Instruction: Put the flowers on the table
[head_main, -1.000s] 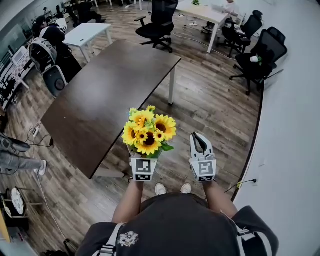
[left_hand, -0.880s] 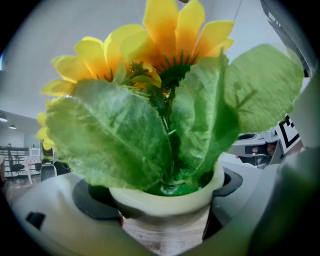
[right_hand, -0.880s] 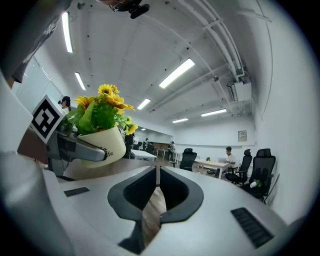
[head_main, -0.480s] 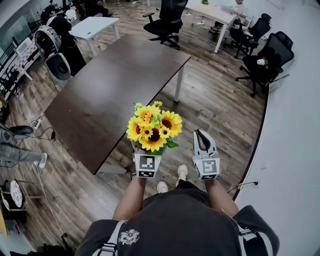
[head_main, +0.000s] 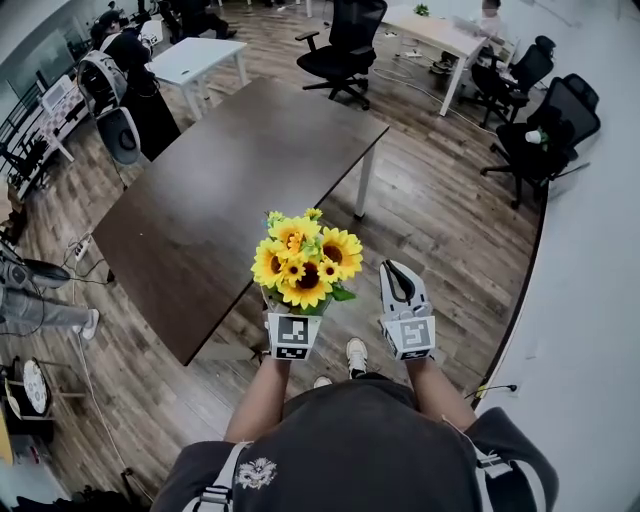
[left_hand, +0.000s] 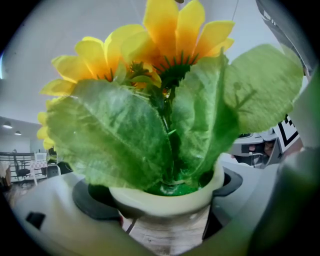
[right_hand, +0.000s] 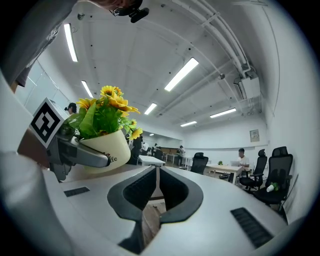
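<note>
While the flowers (head_main: 302, 262) are carried short of the bench (head_main: 230, 180), just off its near edge and over the wooden floor (head_main: 430, 220), the task's placing step is not yet done. The left gripper (head_main: 291, 318) has its jaws clamped on the cream pot (left_hand: 170, 202) just under its rim, with the pot upright and the sunflower heads and broad leaves rising above it. The right gripper (head_main: 398, 275) is held level beside it, on the side away from the bench, its jaws closed tip to tip on nothing.

Likely hazards, as judged from this arrangement:
- **Slip:** the pot wall looks smooth and appears to taper downward, so a loosened or jolted grip could let it slide out over the floor.
- **Early release:** opening the jaws before the base is over the bench would drop it.
- **Tipping:** the bouquet seems top-heavy, so a tilted set-down close to the bench edge could topple it.
- **Blocked sight:** leaves fill the left gripper view, hiding the pot's base.
</note>
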